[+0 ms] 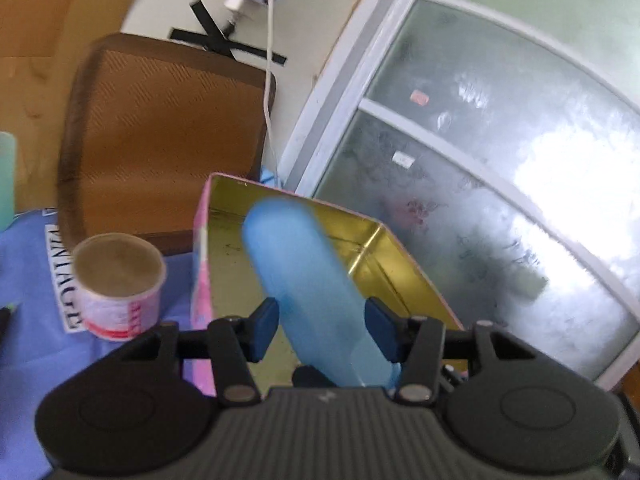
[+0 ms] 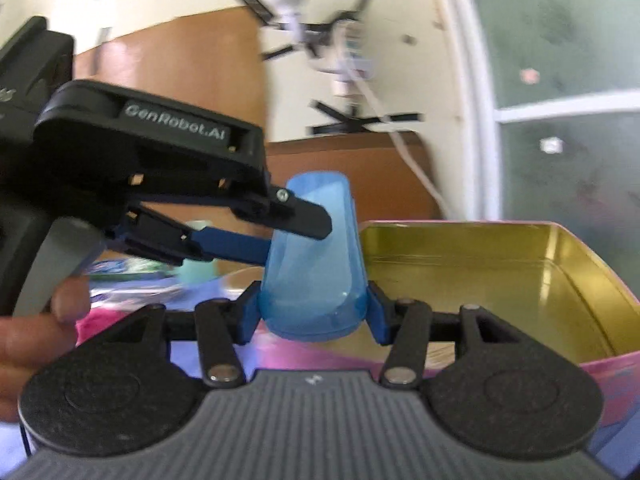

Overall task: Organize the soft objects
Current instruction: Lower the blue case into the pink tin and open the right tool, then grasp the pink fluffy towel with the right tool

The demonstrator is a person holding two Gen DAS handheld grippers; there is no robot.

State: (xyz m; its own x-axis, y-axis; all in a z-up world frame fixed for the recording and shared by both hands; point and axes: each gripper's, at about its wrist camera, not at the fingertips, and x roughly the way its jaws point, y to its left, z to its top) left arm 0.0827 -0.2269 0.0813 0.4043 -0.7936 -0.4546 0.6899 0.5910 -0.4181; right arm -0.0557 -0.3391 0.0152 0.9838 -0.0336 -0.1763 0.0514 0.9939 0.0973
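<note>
Paper cup (image 1: 119,286) – seen from left wrist only

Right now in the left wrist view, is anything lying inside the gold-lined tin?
No: the tin shows only its bare gold floor and walls; the blue tube is above it, between the left gripper's fingers.

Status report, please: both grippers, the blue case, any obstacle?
Left gripper and right gripper both shut on blue case. Case held over open pink tin. No obstacle seen.

paper cup (image 1: 120,286) left of tin box (image 1: 224,280)
</note>
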